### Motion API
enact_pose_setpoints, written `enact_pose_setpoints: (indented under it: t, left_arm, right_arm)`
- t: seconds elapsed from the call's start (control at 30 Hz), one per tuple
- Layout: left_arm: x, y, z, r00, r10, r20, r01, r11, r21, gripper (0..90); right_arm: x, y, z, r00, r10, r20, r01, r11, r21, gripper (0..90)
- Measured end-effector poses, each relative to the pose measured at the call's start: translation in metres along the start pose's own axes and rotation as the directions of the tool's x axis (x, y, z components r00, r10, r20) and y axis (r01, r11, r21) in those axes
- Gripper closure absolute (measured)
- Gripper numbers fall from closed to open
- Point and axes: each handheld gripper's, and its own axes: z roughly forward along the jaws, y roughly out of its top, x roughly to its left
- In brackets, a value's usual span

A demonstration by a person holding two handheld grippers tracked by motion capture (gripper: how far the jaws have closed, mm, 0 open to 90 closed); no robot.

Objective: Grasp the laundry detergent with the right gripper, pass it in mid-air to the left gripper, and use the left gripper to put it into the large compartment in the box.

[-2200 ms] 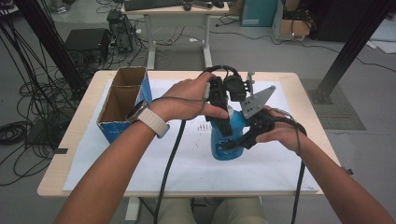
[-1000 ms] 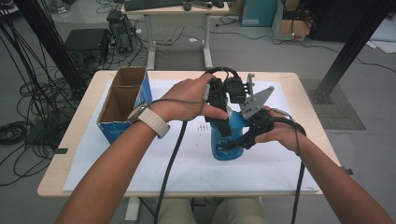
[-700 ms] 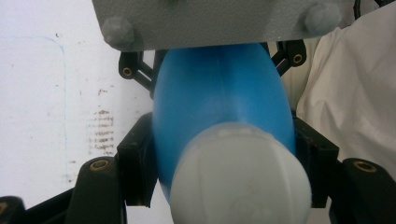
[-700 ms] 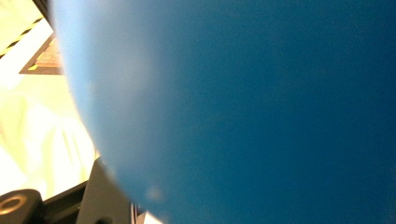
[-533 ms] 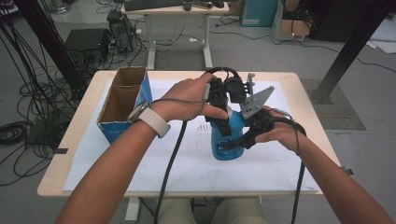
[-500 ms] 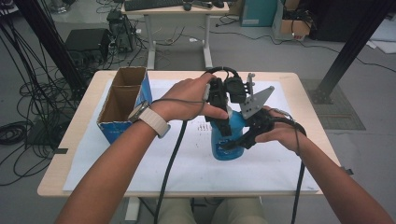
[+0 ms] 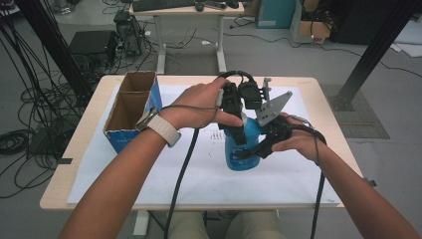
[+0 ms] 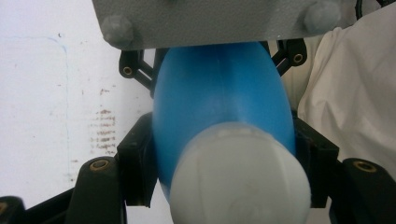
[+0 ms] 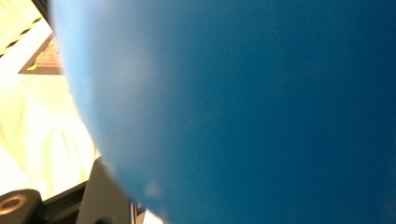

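- Blue plastic bottle stands upright on the white sheet that covers the table, approx. in the middle of the table, a bit toward the right edge.
- Left gripper comes from above, held by the left hand; its jaws are closed on the upper part of the bottle, near the neck.
- In the left gripper view the bottle sits between the two black jaws, w/ its white cap at the bottom of the picture; both pads press on the blue sides.
- Right gripper comes from the right side, held by the right hand; its jaws grip the lower body of the bottle, so both tools hold the same thing.
- Right gripper view: blue wall of the bottle is very close to the camera, one black jaw is at bottom left against it.
- Grey three-cornered plate of the right gripper stands up behind the bottle.
- Open cardboard box w/ blue outside is at the left part of the table, near the far-left corner, well apart from the bottle; it has 2 compartments.
- Some dark marks are on the sheet just left of the bottle.
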Motion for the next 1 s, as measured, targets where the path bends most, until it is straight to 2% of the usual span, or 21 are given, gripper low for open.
enact_pose_setpoints:
  t: [0.07, 0.23, 0.3, 0.53, 0.67, 0.7, 0.83, 1.0]
  left_arm:
    - [0.0003, 0.0000, 0.0001, 1.0000, 0.000, 0.000, 0.000, 1.0000, 0.001, 37.0]
    - [0.0013, -0.0003, 0.0007, 1.0000, -0.004, -0.001, 0.004, 1.0000, -0.005, 36.9]
    - [0.0024, 0.0002, 0.0009, 1.0000, 0.009, 0.002, -0.009, 1.0000, -0.002, 37.0]
    - [0.0005, -0.0001, 0.0008, 0.9998, -0.019, -0.003, 0.019, 0.9997, -0.018, 37.0]
    - [0.0004, 0.0003, 0.0006, 0.9998, -0.021, -0.002, 0.020, 0.9996, -0.019, 37.0]
    - [0.0016, 0.0007, 0.0004, 1.0000, -0.005, 0.000, 0.005, 0.9999, -0.014, 37.0]
    - [-0.0004, 0.0007, 0.0006, 0.9998, -0.021, -0.005, 0.021, 0.9996, -0.017, 36.9]
    - [-0.0004, 0.0004, 0.0003, 0.9998, -0.017, -0.007, 0.017, 0.9997, -0.019, 37.0]
  right_arm:
    - [-0.0013, 0.0006, -0.0012, 0.9999, -0.009, -0.009, 0.009, 1.000, 0.022, 43.1]
    - [-0.0022, 0.0000, -0.0015, 0.9999, -0.006, -0.008, 0.007, 1.000, 0.020, 43.1]
    - [-0.0025, -0.0001, -0.0014, 0.9999, -0.007, -0.008, 0.007, 1.000, 0.022, 43.1]
    - [-0.0026, 0.0002, -0.0023, 0.9999, -0.005, -0.013, 0.005, 1.000, 0.024, 43.1]
    - [-0.0026, 0.0002, -0.0032, 0.9999, -0.007, -0.007, 0.007, 1.000, 0.023, 43.1]
    - [-0.0025, 0.0002, -0.0033, 0.9999, -0.006, -0.009, 0.006, 1.000, 0.023, 43.1]
    - [-0.0023, 0.0002, -0.0033, 0.9999, -0.006, -0.010, 0.006, 1.000, 0.026, 43.1]
    - [-0.0021, 0.0004, -0.0033, 1.0000, -0.007, -0.006, 0.007, 1.000, 0.026, 43.1]
